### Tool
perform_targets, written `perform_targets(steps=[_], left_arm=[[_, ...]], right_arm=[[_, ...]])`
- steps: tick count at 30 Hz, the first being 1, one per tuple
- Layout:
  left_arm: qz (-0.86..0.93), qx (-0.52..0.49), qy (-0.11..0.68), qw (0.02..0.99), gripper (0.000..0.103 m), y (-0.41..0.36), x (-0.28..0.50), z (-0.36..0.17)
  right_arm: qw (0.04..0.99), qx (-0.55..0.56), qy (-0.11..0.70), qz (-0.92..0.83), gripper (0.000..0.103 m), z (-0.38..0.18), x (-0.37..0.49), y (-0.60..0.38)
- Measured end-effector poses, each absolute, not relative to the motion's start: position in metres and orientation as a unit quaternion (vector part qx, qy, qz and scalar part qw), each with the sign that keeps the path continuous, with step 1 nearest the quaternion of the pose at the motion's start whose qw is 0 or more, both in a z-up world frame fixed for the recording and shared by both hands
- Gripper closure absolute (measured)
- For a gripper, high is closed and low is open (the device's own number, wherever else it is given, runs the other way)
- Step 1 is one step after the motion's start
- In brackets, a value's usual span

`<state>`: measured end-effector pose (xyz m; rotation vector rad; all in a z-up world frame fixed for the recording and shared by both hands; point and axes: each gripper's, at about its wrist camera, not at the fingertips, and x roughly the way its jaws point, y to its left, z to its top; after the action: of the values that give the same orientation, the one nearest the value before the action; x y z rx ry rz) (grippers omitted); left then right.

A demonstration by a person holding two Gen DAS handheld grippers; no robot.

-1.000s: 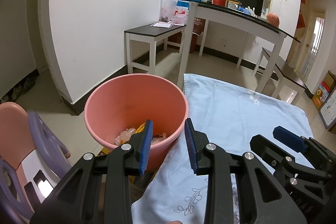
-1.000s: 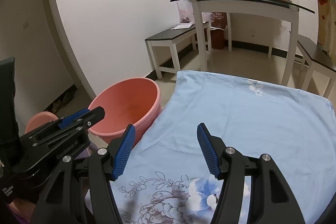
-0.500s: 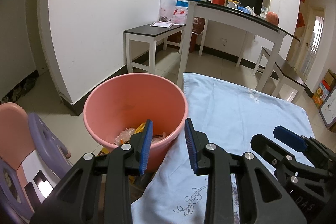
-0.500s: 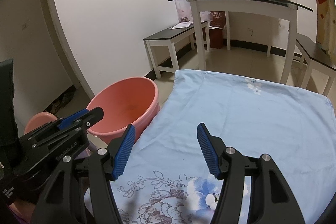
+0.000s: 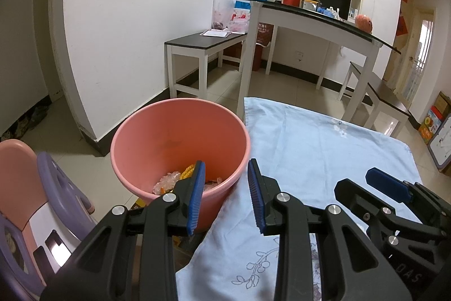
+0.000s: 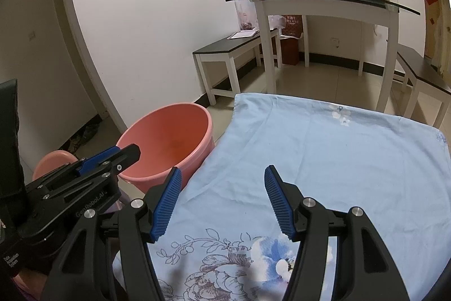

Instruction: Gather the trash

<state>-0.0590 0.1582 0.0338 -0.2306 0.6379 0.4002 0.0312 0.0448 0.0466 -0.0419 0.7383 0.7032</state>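
Observation:
A pink bucket (image 5: pixel 180 131) stands on the floor at the left edge of a table covered with a light blue floral cloth (image 5: pixel 324 148). Crumpled wrappers (image 5: pixel 174 179) lie in its bottom. My left gripper (image 5: pixel 225 193) is open and empty, just near the bucket's near rim. My right gripper (image 6: pixel 222 199) is open and empty above the cloth (image 6: pixel 338 154); the bucket (image 6: pixel 169 137) is to its left. Each gripper shows in the other's view: the right one (image 5: pixel 394 199), the left one (image 6: pixel 93 168). No trash shows on the cloth.
A pink and purple child's chair (image 5: pixel 33 188) stands left of the bucket. Behind are a white wall, a low dark-topped bench (image 5: pixel 205 44) and a tall white table (image 5: pixel 324 21) with boxes and a round orange object. A second bench (image 6: pixel 422 75) stands at the right.
Both views have shifted slightly; the bucket sits a little lower and closer in the left wrist view. Both grippers stay open and empty.

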Motion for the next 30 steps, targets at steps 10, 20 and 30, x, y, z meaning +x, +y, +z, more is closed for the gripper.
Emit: perform_targets(steps=[10, 20, 30], left_arm=[[0.195, -0.112, 0.311, 0.924, 0.072, 0.1567, -0.0588, 0.0336], [0.195, -0.111, 0.31, 0.924, 0.072, 0.1552, -0.0587, 0.0333], [0.196, -0.11, 0.31, 0.924, 0.072, 0.1538, -0.0587, 0.033]], right_arm=[[0.872, -0.02, 0.354, 0.337, 0.043, 0.0464, 0.0313, 0.0446], [0.872, -0.02, 0.355, 0.337, 0.043, 0.0463, 0.0309, 0.0447], [0.872, -0.02, 0.356, 0.337, 0.043, 0.0465, 0.0303, 0.0439]])
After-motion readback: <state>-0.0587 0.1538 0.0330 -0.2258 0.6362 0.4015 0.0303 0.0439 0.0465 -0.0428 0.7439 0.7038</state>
